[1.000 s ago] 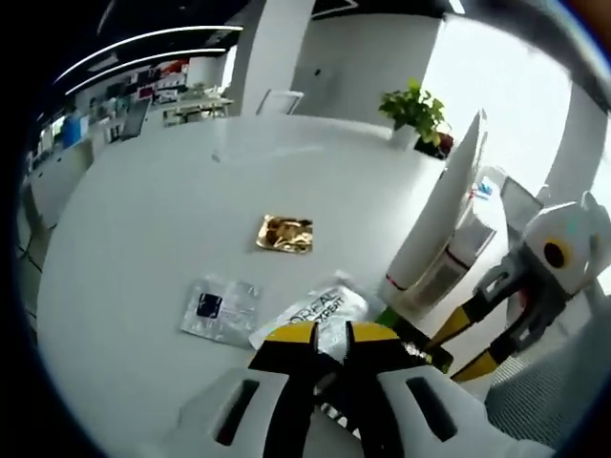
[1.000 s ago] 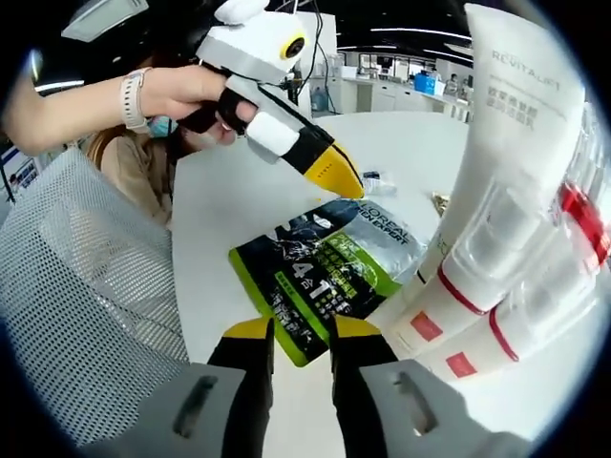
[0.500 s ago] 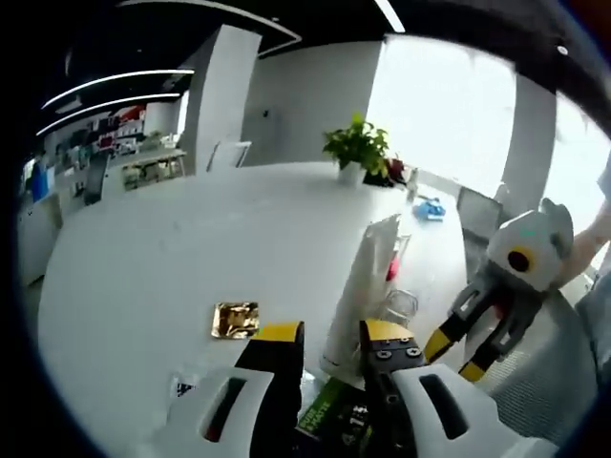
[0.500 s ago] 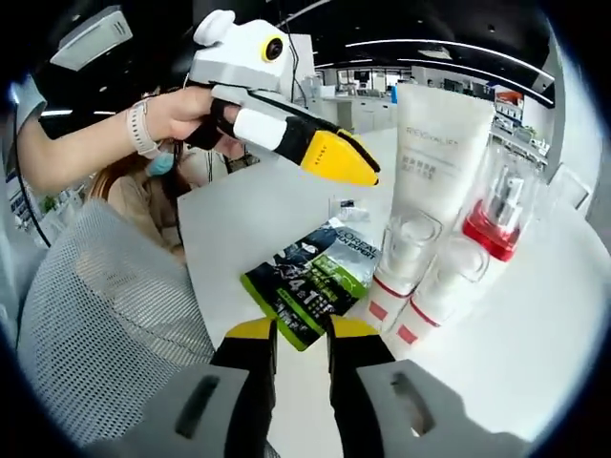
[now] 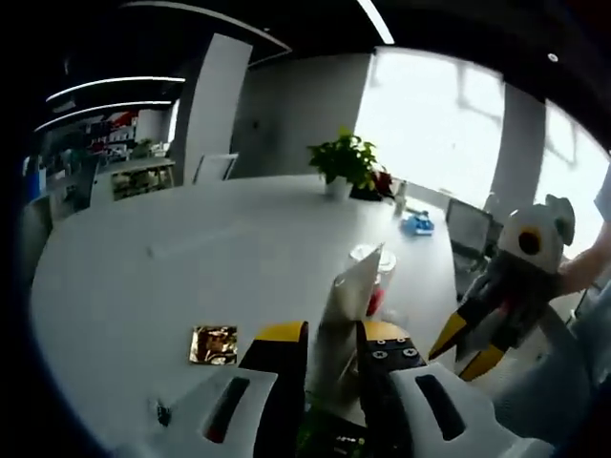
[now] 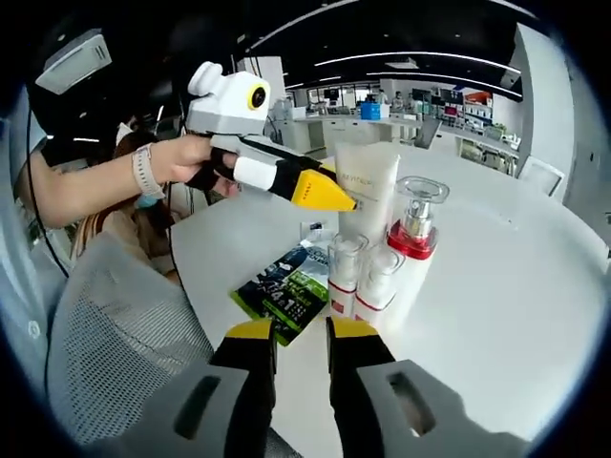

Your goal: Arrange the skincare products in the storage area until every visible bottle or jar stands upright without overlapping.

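Observation:
A white tube [image 6: 368,186] stands on its cap at the near edge of the round white table [image 6: 496,286]. Against it stand a pump bottle with a red collar [image 6: 415,239] and two small clear-capped bottles [image 6: 346,272]. A green-black sachet [image 6: 286,291] lies flat beside them. My left gripper [image 6: 325,194], held by a hand, hovers above the sachet, close to the tube. In its own view the left gripper [image 5: 329,336] is open, and the tube [image 5: 348,291] shows beyond the gap. My right gripper [image 6: 291,334] is open and holds nothing, short of the table edge; it also hangs at the right [image 5: 466,348].
A gold sachet [image 5: 215,343] and a small clear sachet [image 6: 313,229] lie flat on the table. A potted plant [image 5: 344,162] and a blue item [image 5: 417,224] sit at the far side. A mesh chair back [image 6: 115,334] and a seated person are close by.
Both grippers drew back and up from the products. The left gripper's jaws, nearly together over the sachet's edge before, now stand apart. The sachet stays flat on the table.

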Demonstrator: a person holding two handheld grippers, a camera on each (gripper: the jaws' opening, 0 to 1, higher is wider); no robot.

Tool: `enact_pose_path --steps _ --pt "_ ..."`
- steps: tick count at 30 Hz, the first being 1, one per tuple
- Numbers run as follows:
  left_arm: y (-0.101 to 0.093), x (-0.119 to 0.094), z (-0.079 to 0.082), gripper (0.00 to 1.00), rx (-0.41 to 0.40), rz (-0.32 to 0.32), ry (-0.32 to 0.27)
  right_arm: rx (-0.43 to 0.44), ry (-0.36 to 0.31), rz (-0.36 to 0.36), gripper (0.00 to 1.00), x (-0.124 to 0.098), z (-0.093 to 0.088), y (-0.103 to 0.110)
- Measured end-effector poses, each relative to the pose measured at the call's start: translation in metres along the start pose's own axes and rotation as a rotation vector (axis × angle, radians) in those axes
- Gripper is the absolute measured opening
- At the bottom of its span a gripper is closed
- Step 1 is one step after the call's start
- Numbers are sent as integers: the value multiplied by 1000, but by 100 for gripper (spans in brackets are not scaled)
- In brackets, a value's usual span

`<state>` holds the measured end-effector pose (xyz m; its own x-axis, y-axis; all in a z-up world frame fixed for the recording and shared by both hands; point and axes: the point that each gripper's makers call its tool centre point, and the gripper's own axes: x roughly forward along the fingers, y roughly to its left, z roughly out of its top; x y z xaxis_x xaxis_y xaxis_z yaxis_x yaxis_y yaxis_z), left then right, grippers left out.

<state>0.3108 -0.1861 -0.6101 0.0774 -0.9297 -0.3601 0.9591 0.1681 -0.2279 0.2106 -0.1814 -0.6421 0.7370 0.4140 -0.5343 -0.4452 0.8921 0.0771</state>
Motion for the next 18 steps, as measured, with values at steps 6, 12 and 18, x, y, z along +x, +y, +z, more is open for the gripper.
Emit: enact_pose_path --steps 6,12,18 --pt "0 -1 2 10 -11 20 -10 47 -50 -65 20 -12 9 -19" --pt "-3 -2 3 9 -10 15 -13 69 -62 -102 20 -20 8 -31" --pt "-3 -2 3 13 2 6 -9 78 -73 -126 20 -27 10 -38"
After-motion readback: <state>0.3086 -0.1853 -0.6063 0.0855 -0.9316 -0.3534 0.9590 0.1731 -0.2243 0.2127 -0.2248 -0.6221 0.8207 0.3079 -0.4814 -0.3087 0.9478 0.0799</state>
